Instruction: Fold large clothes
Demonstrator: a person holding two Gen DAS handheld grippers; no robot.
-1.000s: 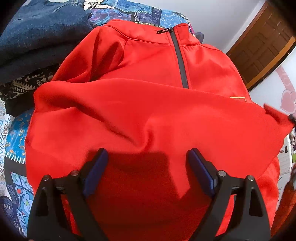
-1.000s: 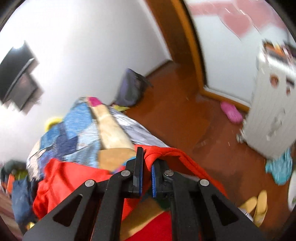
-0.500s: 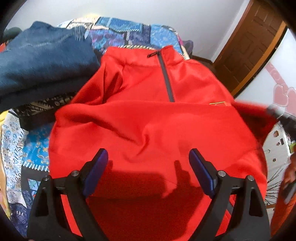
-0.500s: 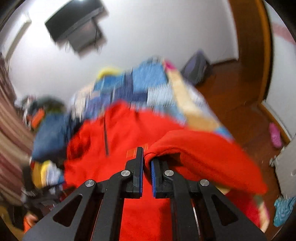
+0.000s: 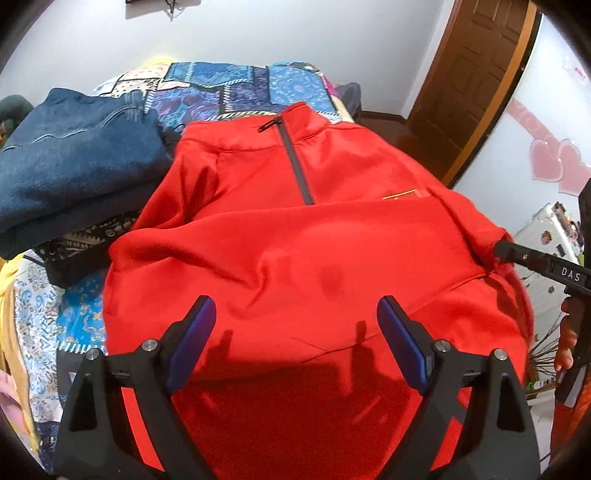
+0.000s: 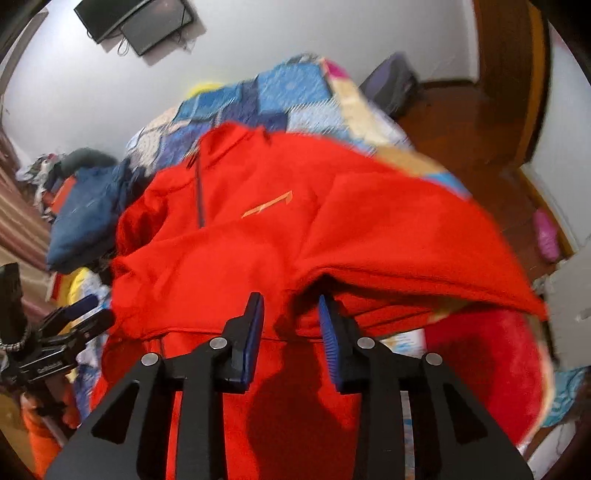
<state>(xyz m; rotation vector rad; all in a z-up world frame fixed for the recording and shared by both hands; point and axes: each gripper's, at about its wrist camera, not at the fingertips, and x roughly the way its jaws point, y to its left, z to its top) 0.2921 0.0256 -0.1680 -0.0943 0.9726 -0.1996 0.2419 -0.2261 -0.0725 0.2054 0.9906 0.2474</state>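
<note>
A red half-zip pullover (image 5: 332,236) lies front up on the quilted bed (image 5: 229,88), collar at the far end. Its right sleeve (image 6: 388,240) is folded across the chest below the zip. My left gripper (image 5: 295,306) hovers open above the pullover's lower half with nothing between its fingers. My right gripper (image 6: 291,314) sits at the sleeve's cuff end and its jaws are opening. The cuff edge hangs just past the tips, and the pads do not press on it. In the left wrist view that gripper's finger (image 5: 517,254) touches the cuff at the right.
Folded blue jeans (image 5: 74,158) lie on the bed to the left of the pullover. A brown door (image 5: 469,74) and wooden floor (image 6: 461,122) are to the right, with a dark bag (image 6: 391,81) by the wall. A television (image 6: 136,18) hangs on the wall.
My right gripper carried the sleeve across the pullover's chest and its jaws have parted from the cuff. My left gripper rose, still open, so more of the bed shows.
</note>
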